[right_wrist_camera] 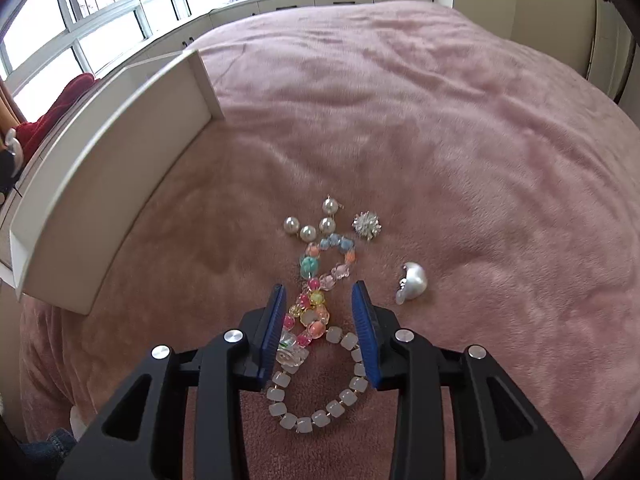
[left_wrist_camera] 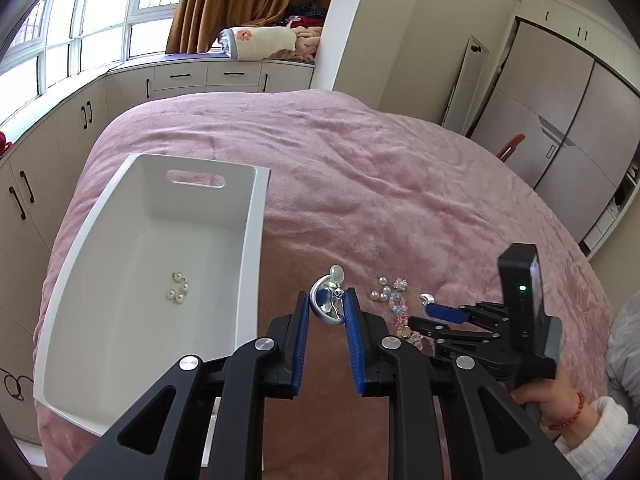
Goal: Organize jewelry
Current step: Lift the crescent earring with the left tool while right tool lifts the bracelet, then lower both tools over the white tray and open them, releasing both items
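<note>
My left gripper (left_wrist_camera: pixel 327 305) is shut on a silver crescent earring (left_wrist_camera: pixel 326 304) and holds it above the pink bedspread, just right of the white tray (left_wrist_camera: pixel 256 216). A pearl earring (left_wrist_camera: pixel 178 286) lies inside the tray. My right gripper (right_wrist_camera: pixel 320 312) is open, low over a colourful bead bracelet (right_wrist_camera: pixel 316 276) and a white bead bracelet (right_wrist_camera: pixel 316 396). On the bed beyond lie a pearl earring (right_wrist_camera: pixel 316 222), a sparkly silver brooch (right_wrist_camera: pixel 366 226) and a second silver crescent earring (right_wrist_camera: pixel 412 282). The right gripper also shows in the left wrist view (left_wrist_camera: pixel 436 318).
The tray's side wall (right_wrist_camera: pixel 104 184) stands left of the jewelry pile. Pink bedspread (left_wrist_camera: pixel 380 168) stretches far ahead and to the right. Cabinets and windows (left_wrist_camera: pixel 80 112) line the far left; wardrobes (left_wrist_camera: pixel 560 120) stand at the right.
</note>
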{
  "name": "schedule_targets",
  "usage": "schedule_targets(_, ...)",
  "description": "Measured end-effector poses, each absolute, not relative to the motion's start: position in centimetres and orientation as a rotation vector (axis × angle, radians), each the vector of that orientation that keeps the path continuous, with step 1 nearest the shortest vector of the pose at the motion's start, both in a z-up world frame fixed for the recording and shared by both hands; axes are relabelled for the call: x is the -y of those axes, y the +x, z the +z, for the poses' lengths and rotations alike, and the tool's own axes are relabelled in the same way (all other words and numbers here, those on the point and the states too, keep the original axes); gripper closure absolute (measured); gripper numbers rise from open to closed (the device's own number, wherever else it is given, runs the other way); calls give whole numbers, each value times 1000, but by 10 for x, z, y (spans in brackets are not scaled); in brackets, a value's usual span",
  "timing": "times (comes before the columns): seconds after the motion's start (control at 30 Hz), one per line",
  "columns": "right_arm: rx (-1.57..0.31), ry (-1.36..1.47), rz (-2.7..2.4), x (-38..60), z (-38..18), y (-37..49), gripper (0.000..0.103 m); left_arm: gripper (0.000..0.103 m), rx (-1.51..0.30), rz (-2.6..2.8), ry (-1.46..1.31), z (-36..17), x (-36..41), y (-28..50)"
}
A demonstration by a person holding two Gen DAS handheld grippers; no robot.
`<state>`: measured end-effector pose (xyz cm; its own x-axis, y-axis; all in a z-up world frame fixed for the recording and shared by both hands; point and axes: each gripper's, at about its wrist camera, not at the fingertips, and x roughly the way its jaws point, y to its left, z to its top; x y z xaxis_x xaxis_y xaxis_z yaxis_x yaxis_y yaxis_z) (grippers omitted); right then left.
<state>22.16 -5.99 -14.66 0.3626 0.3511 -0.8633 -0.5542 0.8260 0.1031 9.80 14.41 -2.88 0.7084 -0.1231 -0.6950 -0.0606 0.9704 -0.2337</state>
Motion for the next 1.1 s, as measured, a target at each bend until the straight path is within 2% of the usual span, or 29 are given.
schedule_targets(0.2,-1100,-213,606,52,-167,229,71,80,-800,-47,-228,-33,-134,99)
schedule_targets(0.23,-1107,-205,614,51,-168,230,82,80,-801,-46,-228,-34,-134,99)
schedule_targets(0.33,-1115,-170,620,50,-168,230,93,80,-807,-53,-233,-36,-133,100)
schedule_targets(0.57,-1037,-165,642,50,-136,222,94,80,-806,-66,-245,-38,-134,101)
schedule_targets(1.1,-779,-150,817,-1,2,205,94,80,-734,-62,-269,-9,-150,88)
